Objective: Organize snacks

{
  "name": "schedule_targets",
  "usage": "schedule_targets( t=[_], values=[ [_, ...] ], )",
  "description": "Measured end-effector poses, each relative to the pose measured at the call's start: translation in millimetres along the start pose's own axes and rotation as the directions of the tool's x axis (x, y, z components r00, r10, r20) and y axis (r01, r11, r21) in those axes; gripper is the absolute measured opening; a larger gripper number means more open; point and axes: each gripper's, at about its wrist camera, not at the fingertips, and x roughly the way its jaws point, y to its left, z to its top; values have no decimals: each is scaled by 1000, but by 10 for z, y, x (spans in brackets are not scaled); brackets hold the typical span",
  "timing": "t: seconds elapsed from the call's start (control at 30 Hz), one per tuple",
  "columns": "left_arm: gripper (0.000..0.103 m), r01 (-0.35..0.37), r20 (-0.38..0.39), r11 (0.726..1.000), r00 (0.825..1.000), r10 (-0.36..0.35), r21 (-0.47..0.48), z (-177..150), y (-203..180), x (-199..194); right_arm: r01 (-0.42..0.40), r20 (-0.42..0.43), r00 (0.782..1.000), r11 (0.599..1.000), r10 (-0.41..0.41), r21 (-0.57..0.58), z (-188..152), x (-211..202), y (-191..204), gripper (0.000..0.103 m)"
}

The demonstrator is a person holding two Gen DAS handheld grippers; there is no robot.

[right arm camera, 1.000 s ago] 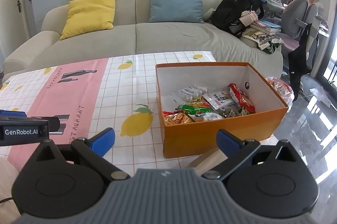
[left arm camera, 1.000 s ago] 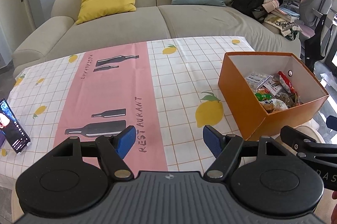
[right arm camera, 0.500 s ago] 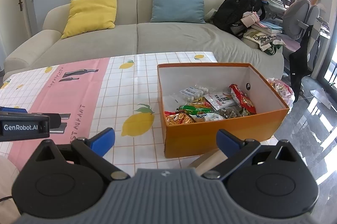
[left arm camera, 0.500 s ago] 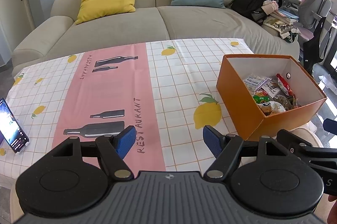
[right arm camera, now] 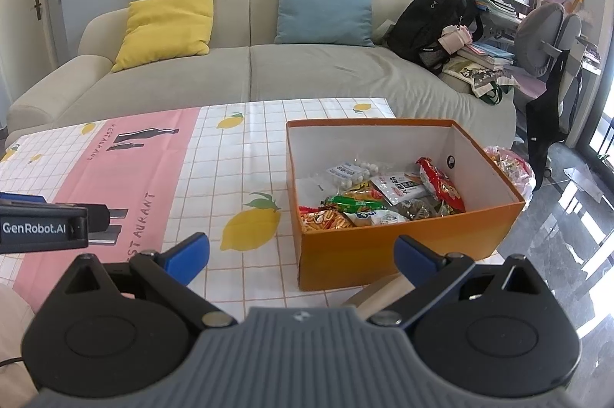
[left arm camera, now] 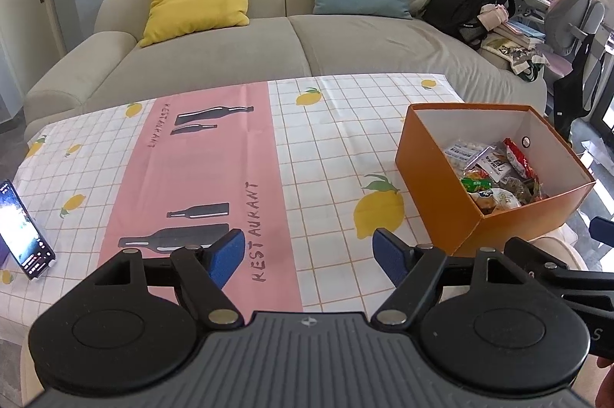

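Snack packets (right arm camera: 378, 195) all heaped in the orange box (right arm camera: 403, 247) at the tablecloth's (left arm camera: 307, 147) right edge, none left loose on it; left gripper (left arm camera: 309, 256) and right gripper (right arm camera: 301, 252) both spread, empty, so sorting looks done or nearly so.

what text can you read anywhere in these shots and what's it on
"RESTAURANT": pink strip of the tablecloth, printed twice.
"GenRobot.AI": side of the left gripper, seen from the right wrist.
"S": lone letter on the right gripper, rest cut off.
Snack packets in the orange box: print too small.
Phone screen: blurred.
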Motion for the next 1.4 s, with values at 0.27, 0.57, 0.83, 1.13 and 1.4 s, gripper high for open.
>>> schedule_targets(
  t=[0.27,0.57,0.83,1.13,1.4],
  values=[
    [89,1,5,1000,1000,-1,-1,4,3,-19,3,5,1000,1000,-3,-4,-3,-18,11,100],
    [89,11,10,1000,1000,-11,-11,4,23,-54,3,10,1000,1000,-3,-9,5,-23,21,100],
    [89,10,9,1000,1000,-10,-6,6,4,-64,2,5,1000,1000,-2,-13,12,-22,23,100],
    [89,13,8,1000,1000,-13,-10,8,5,-75,-6,6,1000,1000,6,-22,12,-38,25,100],
    [89,14,8,1000,1000,-14,-9,8,8,-76,-8,4,1000,1000,9,-23,10,-39,26,100]
  ],
)
